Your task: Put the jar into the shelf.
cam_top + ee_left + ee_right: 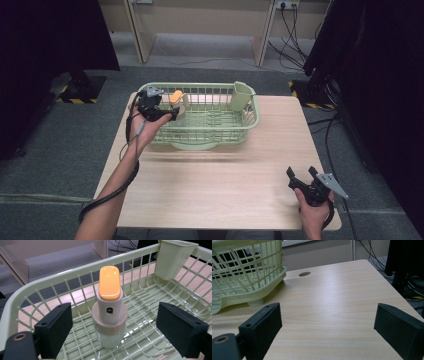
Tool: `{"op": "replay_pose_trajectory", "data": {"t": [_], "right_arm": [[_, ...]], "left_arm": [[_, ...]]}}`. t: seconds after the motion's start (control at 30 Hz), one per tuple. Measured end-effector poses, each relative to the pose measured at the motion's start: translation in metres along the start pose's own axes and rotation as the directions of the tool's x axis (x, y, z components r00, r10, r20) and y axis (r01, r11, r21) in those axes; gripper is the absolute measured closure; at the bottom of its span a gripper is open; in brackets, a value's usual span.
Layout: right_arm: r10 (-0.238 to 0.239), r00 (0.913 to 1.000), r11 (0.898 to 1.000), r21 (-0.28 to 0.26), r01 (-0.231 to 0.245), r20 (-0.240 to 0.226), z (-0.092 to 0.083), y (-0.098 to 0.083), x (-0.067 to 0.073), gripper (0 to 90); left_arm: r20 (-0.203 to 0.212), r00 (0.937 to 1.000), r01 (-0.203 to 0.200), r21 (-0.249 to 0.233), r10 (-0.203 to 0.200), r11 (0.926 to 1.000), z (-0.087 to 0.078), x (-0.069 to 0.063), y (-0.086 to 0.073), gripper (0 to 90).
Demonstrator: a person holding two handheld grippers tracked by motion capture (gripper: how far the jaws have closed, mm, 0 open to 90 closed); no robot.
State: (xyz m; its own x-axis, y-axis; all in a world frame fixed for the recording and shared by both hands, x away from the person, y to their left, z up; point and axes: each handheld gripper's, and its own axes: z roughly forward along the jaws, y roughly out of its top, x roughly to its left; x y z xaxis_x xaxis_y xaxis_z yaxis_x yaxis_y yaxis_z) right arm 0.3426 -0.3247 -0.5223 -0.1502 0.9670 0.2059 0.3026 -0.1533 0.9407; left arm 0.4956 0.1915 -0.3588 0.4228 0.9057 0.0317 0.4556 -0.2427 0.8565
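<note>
A small clear bottle point(176, 97) with a beige collar and an orange flip lid stands upright in the left end of a pale green dish basket point(200, 86). My left gripper point(169, 110) reaches over the basket's left rim and is open. In the left gripper view the bottle point(110, 315) stands between the two black jaws of that gripper point(116, 315), with a clear gap on each side. My right gripper point(300, 172) rests open over the table's near right corner, nothing between its jaws point(327, 320).
The basket point(50, 280) has a green cutlery cup point(172, 257) hung on its far right corner. The wooden table point(332, 295) has a small cable hole point(304, 273) beside the basket point(249, 270). Dark curtains and cables flank the table.
</note>
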Motion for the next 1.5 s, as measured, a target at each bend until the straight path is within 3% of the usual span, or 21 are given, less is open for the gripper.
{"op": "replay_pose_trajectory", "data": {"t": [0.57,1.5], "right_arm": [[-0.002,1.0000,1.000,0.000,0.002,0.002,0.000,0.000,0.000,7.8],[-0.001,1.0000,1.000,0.000,0.001,0.003,0.000,0.000,0.000,7.8]], "left_arm": [[0.014,0.9999,0.008,-0.042,-0.007,0.9991,-0.025,0.002,-0.021,12.3],[0.036,0.9993,-0.005,-0.091,0.008,0.9959,-0.056,-0.005,-0.040,11.8]]}}
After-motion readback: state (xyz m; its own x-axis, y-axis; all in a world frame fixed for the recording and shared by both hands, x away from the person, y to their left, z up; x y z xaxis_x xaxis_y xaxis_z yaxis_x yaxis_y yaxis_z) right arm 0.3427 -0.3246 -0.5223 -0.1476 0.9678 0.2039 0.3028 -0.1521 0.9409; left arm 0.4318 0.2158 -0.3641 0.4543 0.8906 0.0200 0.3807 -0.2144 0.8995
